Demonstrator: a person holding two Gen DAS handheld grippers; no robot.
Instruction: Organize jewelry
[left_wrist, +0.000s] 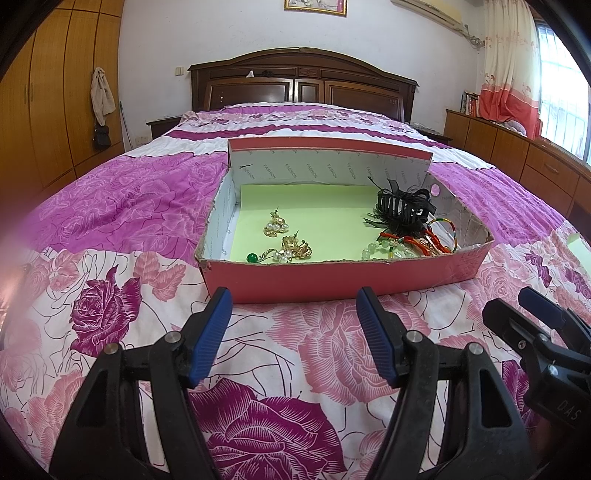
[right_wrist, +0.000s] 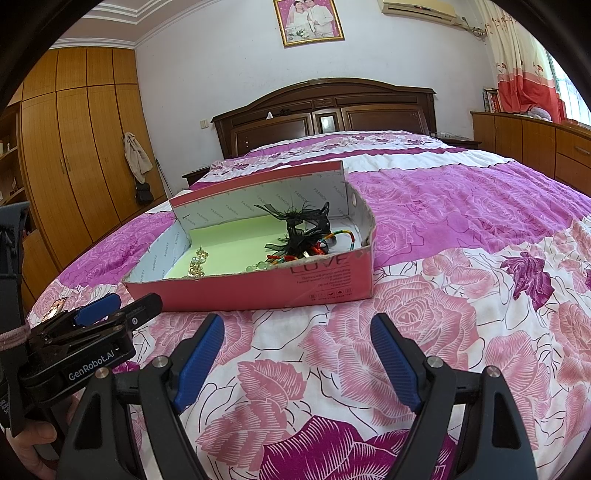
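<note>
A pink cardboard box (left_wrist: 332, 280) lined with green paper sits on the bed; it also shows in the right wrist view (right_wrist: 258, 291). Inside lie gold pearl earrings (left_wrist: 275, 225), a gold brooch with a green bead (left_wrist: 291, 251), a black feathered hair claw (left_wrist: 402, 210), a pale bead bracelet (left_wrist: 384, 249) and red and coloured bangles (left_wrist: 439, 236). My left gripper (left_wrist: 293, 299) is open and empty just before the box's front wall. My right gripper (right_wrist: 297, 325) is open and empty before the box's near corner. The claw also shows in the right wrist view (right_wrist: 303, 225).
The bed's floral pink and purple cover (left_wrist: 110, 206) spreads all around the box. A dark wooden headboard (left_wrist: 303, 77) stands at the far end. Wardrobes (right_wrist: 81, 155) are on the left, a low cabinet (left_wrist: 517, 147) and window on the right.
</note>
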